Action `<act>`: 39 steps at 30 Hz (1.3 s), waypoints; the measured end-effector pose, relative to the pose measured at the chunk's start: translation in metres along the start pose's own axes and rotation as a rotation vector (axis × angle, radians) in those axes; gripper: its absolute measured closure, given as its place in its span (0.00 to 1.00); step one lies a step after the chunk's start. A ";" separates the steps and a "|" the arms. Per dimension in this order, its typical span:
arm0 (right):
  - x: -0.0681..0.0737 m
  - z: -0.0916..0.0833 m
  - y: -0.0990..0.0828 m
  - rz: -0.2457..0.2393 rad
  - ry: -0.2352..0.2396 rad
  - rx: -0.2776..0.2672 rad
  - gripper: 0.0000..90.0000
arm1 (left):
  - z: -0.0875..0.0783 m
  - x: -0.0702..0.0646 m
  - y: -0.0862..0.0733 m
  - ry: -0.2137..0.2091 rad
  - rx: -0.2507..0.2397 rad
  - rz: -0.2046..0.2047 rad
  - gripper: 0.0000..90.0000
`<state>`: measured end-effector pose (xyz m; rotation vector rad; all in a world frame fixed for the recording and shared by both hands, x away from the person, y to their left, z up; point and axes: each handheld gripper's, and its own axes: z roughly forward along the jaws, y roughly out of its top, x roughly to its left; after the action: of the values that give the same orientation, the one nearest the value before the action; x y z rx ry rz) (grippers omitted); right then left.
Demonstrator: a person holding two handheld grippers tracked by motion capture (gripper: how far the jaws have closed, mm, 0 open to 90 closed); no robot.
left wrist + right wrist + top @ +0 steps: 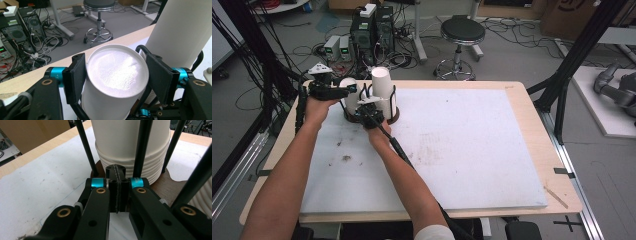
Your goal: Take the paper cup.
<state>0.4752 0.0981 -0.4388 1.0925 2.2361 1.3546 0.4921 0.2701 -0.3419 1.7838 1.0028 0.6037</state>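
In the high view, both hands work at the far left part of the table [522, 100], where a dark round holder [393, 120] with thin black upright rods carries stacks of white paper cups. The left gripper [346, 90] comes in from the left at the top of the left stack, and the right gripper [371, 111] sits low and near, in front of the holder.

The left gripper view adds what the high view cannot resolve: the top cup [113, 80] lies between its 2 black pads, upside down with its flat bottom facing the camera. The left pad presses the cup wall, the right pad sits at the rim, so the jaws grip the cup at a narrow setting. The taller stack [182, 32] rises just beside it on the right.

The right gripper view shows its jaws pressed fully together with nothing between them, tips close to a rod at the base of the ribbed stack of cup rims [130, 167] on the brown base [162, 185].
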 end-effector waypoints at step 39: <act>-0.001 0.002 0.002 0.007 -0.003 0.006 1.00 | -0.002 -0.001 0.001 0.009 0.008 -0.001 0.39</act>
<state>0.4778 0.0994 -0.4383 1.1039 2.2376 1.3496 0.4905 0.2704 -0.3397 1.7893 1.0131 0.6086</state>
